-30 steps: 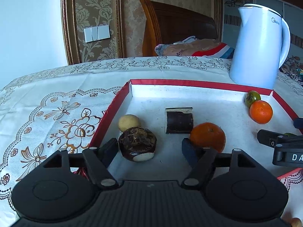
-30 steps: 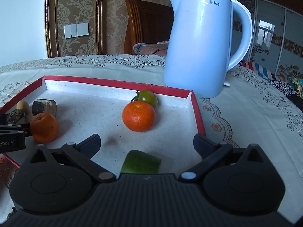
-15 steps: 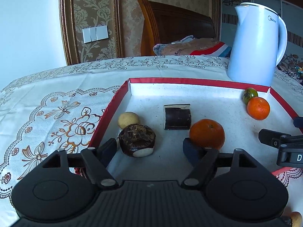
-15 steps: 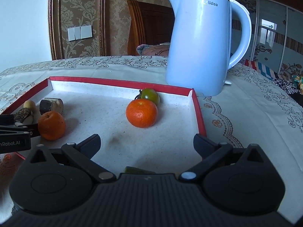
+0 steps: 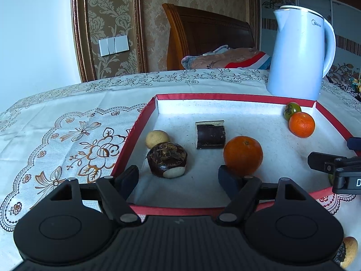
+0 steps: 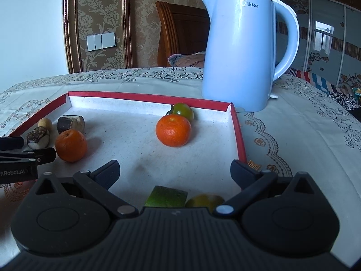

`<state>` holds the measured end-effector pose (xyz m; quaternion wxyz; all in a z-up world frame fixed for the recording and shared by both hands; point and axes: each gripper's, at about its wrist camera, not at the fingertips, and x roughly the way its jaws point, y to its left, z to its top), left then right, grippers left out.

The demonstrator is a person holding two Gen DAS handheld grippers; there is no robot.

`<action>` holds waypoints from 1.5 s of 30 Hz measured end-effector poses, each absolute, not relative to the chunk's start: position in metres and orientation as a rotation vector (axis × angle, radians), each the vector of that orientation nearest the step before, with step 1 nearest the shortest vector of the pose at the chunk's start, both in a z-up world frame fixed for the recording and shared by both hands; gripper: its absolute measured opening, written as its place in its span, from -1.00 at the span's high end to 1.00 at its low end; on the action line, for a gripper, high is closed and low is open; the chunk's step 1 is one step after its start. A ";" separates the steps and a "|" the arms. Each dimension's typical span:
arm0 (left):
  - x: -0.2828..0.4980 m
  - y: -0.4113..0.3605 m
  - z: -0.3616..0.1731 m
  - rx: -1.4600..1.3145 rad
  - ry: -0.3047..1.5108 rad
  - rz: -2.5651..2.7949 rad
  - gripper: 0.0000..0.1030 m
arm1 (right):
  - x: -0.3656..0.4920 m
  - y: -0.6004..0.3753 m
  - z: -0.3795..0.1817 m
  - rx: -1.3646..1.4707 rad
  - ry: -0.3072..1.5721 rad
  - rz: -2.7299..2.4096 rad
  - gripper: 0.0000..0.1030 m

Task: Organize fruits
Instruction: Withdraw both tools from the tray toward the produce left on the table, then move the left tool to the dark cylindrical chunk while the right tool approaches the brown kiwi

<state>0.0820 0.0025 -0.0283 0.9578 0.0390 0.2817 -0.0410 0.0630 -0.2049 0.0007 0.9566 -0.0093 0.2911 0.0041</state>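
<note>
A red-rimmed tray (image 5: 140, 124) (image 6: 239, 135) with a white floor holds the fruit. In the left wrist view a dark brown water chestnut (image 5: 167, 159) and a small yellow fruit (image 5: 157, 138) lie near the tray's left wall, with a dark cut piece (image 5: 210, 134) and an orange (image 5: 243, 155) beside them. At the far right corner sit a tangerine (image 5: 301, 124) (image 6: 173, 130) and a green tomato (image 5: 292, 110) (image 6: 183, 111). My left gripper (image 5: 179, 178) is open over the tray's near edge, holding nothing. My right gripper (image 6: 174, 171) is open; a green piece (image 6: 166, 196) and a yellowish fruit (image 6: 204, 201) lie just under it.
A pale blue kettle (image 6: 243, 52) stands on the lace tablecloth behind the tray's far right corner. A wooden headboard (image 5: 207, 38) and bedding lie beyond the table. A small yellow-brown item (image 5: 348, 250) lies on the cloth at the lower right of the left wrist view.
The left gripper has drawn back slightly from the chestnut and orange. The right wrist view has tipped down a little, showing the green piece and a yellowish fruit again.
</note>
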 end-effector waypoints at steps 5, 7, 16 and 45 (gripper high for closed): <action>0.078 0.004 -0.028 0.084 0.560 -0.078 -0.50 | 0.058 -0.205 0.002 -0.016 0.589 0.016 -1.00; 0.076 0.005 -0.027 0.083 0.554 -0.074 -0.50 | 0.053 -0.205 0.003 -0.011 0.575 0.017 -1.00; 0.057 0.013 -0.020 0.055 0.529 -0.073 -0.51 | 0.022 -0.210 0.014 -0.010 0.498 0.024 -1.00; 0.037 0.014 -0.013 0.063 0.482 -0.040 -0.64 | -0.057 -0.170 0.002 -0.248 0.618 0.180 -1.00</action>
